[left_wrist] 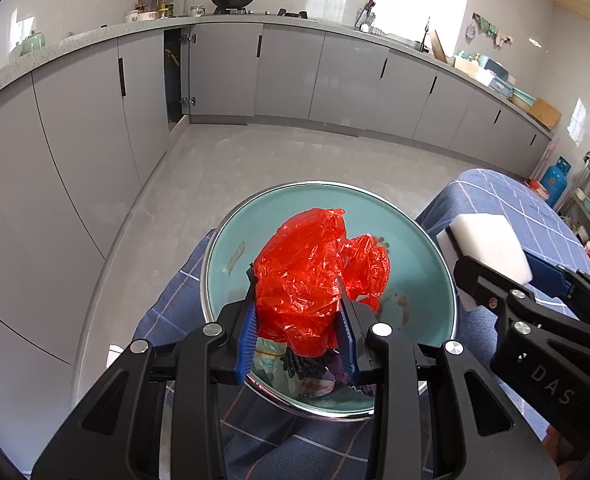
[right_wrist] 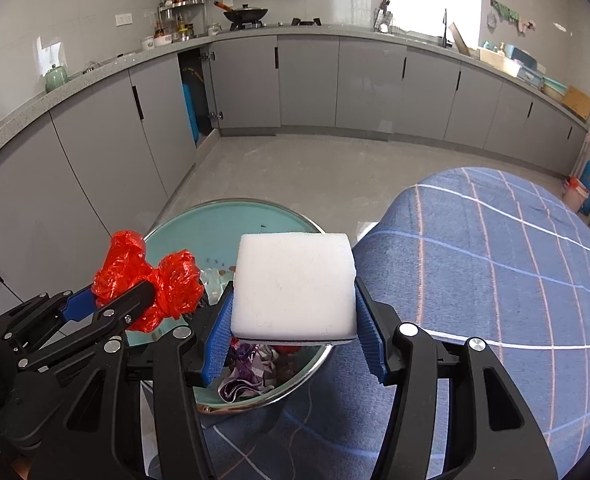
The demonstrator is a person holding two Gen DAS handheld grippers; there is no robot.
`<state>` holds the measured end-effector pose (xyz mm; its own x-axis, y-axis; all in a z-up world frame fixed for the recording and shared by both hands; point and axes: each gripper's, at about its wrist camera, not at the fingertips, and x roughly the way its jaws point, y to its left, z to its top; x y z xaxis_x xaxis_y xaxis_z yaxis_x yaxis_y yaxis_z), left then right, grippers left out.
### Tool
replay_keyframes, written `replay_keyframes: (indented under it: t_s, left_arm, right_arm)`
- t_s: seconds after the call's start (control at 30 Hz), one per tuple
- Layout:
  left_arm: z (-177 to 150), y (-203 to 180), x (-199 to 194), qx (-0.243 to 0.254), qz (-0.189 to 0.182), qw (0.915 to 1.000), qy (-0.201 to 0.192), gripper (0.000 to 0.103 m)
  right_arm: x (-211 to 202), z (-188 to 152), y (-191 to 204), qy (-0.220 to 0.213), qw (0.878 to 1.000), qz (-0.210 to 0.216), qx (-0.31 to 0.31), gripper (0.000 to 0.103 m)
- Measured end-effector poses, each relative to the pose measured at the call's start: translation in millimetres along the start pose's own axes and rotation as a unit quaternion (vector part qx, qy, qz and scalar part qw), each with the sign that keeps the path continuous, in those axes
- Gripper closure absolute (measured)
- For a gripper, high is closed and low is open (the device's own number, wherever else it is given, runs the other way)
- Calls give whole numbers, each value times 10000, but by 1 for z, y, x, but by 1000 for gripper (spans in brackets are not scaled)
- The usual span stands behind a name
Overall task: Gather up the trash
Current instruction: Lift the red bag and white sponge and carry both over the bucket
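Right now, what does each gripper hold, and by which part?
The left gripper pinches the crumpled red plastic bag across its lower middle. The right gripper clamps the white foam block by its two opposite sides.

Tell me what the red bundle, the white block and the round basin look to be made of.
Red bundle: thin glossy plastic film, judging by its crinkles and translucent shine.
White block: likely foam or sponge; matte, finely pitted, with soft rounded edges.
Round basin: probably metal with a pale teal enamel lining; its rim gleams like steel, though the coating is uncertain.
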<state>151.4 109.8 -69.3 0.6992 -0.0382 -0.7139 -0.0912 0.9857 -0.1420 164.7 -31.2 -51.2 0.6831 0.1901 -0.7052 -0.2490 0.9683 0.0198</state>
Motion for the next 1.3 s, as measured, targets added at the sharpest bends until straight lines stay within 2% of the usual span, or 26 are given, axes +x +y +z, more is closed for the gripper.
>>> replay_keyframes:
  t_s: [0.93, 1.3]
  left_arm:
    - [1, 5, 33, -64, 146, 9994, 320, 69]
    - [1, 4, 30, -20, 198, 9994, 268, 64]
  right_arm:
    - [47, 8, -2, 519, 9984, 221, 96, 47]
    - [56, 10, -5, 673, 9968, 412, 162, 46]
